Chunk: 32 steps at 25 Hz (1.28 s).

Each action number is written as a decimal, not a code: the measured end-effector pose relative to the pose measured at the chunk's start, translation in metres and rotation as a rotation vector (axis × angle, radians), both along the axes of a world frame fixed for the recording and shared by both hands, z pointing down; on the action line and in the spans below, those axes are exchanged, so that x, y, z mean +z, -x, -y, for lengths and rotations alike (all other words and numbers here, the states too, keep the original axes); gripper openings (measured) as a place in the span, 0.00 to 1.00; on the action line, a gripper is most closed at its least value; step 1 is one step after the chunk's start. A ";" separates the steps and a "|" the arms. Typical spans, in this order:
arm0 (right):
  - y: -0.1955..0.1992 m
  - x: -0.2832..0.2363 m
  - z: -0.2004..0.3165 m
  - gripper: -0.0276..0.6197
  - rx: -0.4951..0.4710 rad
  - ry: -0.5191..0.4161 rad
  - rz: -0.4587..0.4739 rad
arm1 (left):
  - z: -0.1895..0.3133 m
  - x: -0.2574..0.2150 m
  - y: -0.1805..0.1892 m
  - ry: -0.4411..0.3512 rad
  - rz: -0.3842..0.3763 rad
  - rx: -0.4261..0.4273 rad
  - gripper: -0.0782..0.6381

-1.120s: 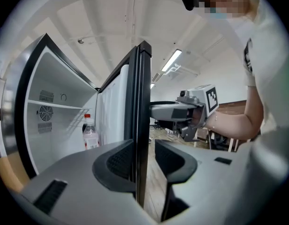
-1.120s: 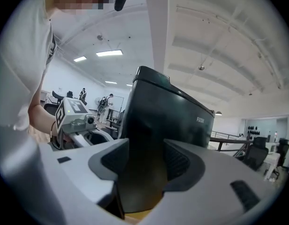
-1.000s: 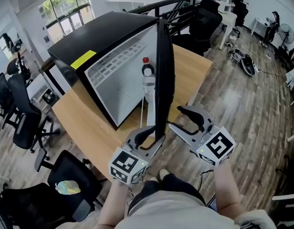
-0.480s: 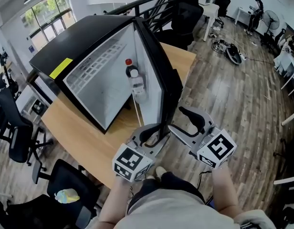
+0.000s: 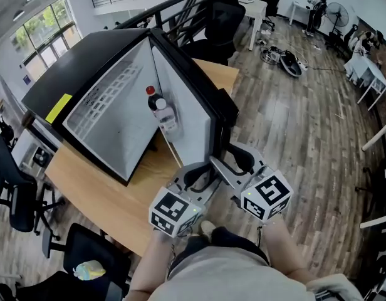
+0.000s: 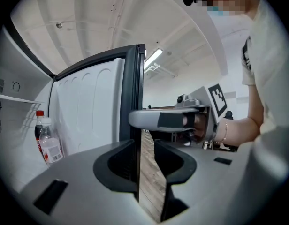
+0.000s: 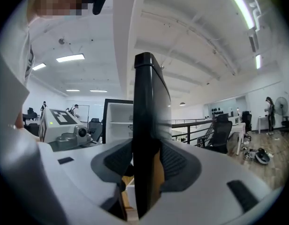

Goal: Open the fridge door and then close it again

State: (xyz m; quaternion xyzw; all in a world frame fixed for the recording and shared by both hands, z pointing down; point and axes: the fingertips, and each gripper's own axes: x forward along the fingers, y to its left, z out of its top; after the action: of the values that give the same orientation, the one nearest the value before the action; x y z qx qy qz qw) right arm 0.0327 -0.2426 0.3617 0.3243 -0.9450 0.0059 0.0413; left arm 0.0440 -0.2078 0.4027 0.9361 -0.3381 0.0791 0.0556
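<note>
A black mini fridge (image 5: 86,61) stands on a wooden table (image 5: 111,180). Its door (image 5: 202,93) is swung wide open, with a bottle (image 5: 161,113) in the door shelf. My right gripper (image 5: 234,163) is at the door's free edge. In the right gripper view the black door edge (image 7: 147,102) stands between the jaws of that gripper (image 7: 147,168); they have just been closing and both pads lie against it. My left gripper (image 5: 202,179) is on the door's inner side, low down. Its jaws (image 6: 147,158), a little narrower than before, are parted with floor showing between them and the door edge (image 6: 133,88) just beyond.
Black office chairs (image 5: 11,199) stand to the left of the table and more of them (image 5: 221,24) behind the fridge by a dark railing. Wooden floor (image 5: 306,137) spreads to the right. A white desk (image 5: 255,8) is at the back.
The right gripper has come in from the right onto the door's edge and its jaws have narrowed. Both grippers have shifted sideways with the door's free edge, and more of its white inside shows.
</note>
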 end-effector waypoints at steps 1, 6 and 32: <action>-0.003 0.000 0.003 0.31 0.012 0.002 0.005 | 0.001 0.000 -0.003 0.001 -0.001 0.007 0.29; -0.017 0.003 0.014 0.31 0.013 -0.003 0.015 | 0.011 0.003 -0.012 0.005 0.009 0.025 0.29; -0.127 0.009 0.109 0.27 0.308 0.013 0.089 | 0.088 0.017 0.047 0.086 -0.019 -0.241 0.17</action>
State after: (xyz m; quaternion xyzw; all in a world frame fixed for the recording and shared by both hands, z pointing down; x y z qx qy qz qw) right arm 0.1601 -0.3512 0.3705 0.4647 -0.8849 0.0327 0.0000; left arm -0.0028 -0.2961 0.4199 0.8862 -0.4440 0.0774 0.1078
